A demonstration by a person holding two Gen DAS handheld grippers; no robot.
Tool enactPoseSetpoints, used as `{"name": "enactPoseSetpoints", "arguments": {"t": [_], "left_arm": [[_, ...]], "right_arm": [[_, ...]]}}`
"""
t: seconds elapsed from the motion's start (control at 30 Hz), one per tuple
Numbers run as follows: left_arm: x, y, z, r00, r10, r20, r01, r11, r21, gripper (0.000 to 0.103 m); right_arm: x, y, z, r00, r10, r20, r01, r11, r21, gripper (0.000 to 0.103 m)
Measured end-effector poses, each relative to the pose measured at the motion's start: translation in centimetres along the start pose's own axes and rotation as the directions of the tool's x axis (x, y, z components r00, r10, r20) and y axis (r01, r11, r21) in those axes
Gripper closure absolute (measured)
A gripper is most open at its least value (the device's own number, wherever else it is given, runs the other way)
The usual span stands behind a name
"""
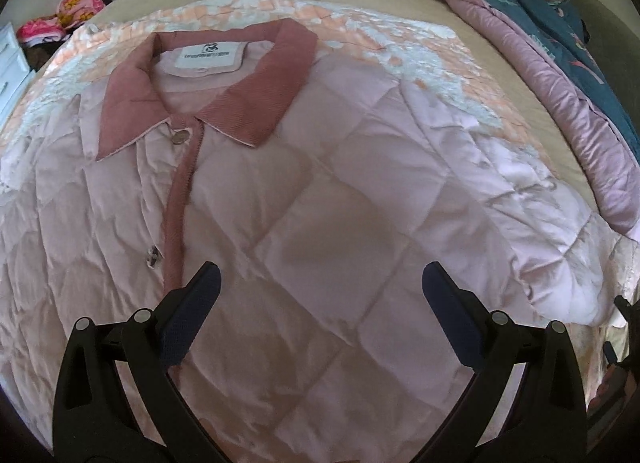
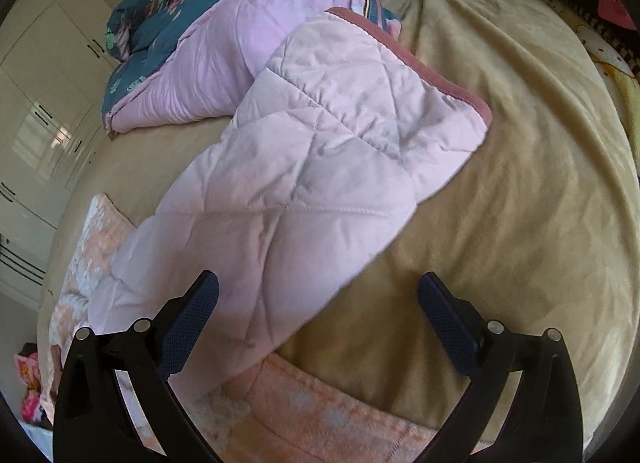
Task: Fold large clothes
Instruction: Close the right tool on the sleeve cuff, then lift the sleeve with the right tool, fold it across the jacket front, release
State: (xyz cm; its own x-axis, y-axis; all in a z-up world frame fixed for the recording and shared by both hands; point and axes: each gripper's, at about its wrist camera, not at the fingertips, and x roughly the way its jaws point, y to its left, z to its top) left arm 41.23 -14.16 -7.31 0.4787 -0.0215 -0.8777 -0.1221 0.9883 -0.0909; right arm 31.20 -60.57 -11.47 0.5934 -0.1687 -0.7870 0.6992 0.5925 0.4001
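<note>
Nearest in the left wrist view, the left gripper (image 1: 320, 303) hovers with its fingers (image 1: 196, 315) spread wide and empty above the chest of the pale pink quilted jacket (image 1: 304, 215). The jacket lies face up and buttoned on a peach-and-white patterned blanket (image 1: 360, 23) over the bed. In the right wrist view, the right gripper (image 2: 318, 311) is likewise spread and holds nothing, poised over the base of the jacket's outstretched sleeve (image 2: 304, 167).

The padded, slippery fabric may bunch or slide out of a shallow pinch. A deep bite near 6 o'clock could catch the blanket beneath and drag it along.

Toward 1 o'clock, the sleeve's dusty-rose cuff (image 2: 448, 79) lies against the heaped teal floral duvet with pink lining (image 2: 208, 51). A swung sleeve may snag there and fold crooked.
</note>
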Motion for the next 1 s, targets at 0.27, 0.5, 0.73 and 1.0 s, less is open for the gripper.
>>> {"name": "enactPoseSetpoints", "arguments": {"t": [0.27, 0.5, 0.73, 1.0], "left_arm": [[-1.7, 3.0, 1.0, 1.0, -0.003, 0.014, 0.002, 1.0, 0.006, 0.008], [-4.3, 4.1, 1.6, 0.999, 0.005, 0.039, -0.006, 1.0, 0.022, 0.008], [-8.5, 4.6, 1.9, 0.996, -0.006, 0.088, 0.004, 1.0, 0.025, 0.008], [-13.2, 4.7, 2.1, 0.99, -0.06, 0.13, 0.054, 0.997, 0.051, 0.008]], "right_arm": [[2.1, -1.0, 2.4, 0.995, 0.074, 0.067, -0.079, 0.994, 0.08, 0.004], [-0.1, 0.5, 2.8, 0.99, 0.086, 0.113, -0.088, 0.996, 0.006, 0.077], [-7.3, 5.9, 2.9, 0.949, 0.242, 0.2, -0.199, 0.956, -0.215, 0.084], [-13.3, 12.2, 1.8, 0.914, 0.349, 0.205, -0.255, 0.89, -0.378, 0.085]]}}
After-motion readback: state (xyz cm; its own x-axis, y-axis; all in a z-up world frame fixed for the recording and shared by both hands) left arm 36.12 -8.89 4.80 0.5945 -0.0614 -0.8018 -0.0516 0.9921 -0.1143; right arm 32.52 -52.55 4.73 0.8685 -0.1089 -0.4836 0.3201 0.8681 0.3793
